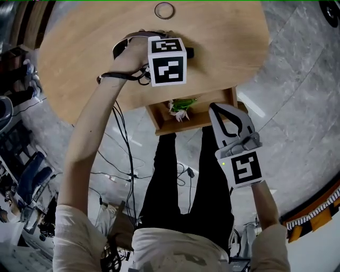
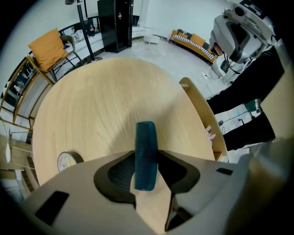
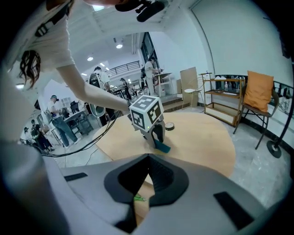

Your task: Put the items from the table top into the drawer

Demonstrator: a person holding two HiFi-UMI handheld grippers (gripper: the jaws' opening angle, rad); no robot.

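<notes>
Drawer (image 1: pixel 180 125), centre of head view: open, green item (image 1: pixel 182 104) already inside.
Your left gripper (image 2: pixel 146 165): jaws closed against teal comb (image 2: pixel 145 137), comb resting on table (image 1: pixel 228 42), upper centre.
Ring (image 1: pixel 164 10), top edge: untouched.
Your right gripper (image 1: pixel 213 108): jaws together, empty, beside drawer.
Two items left.

The head camera looks steeply down from high on the table (image 1: pixel 228 48). Both gripper cameras sit close, low, seeing it too.

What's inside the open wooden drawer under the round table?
Small green and whitish things lie in the wooden drawer; its rear is covered by the round wooden table top.
</notes>
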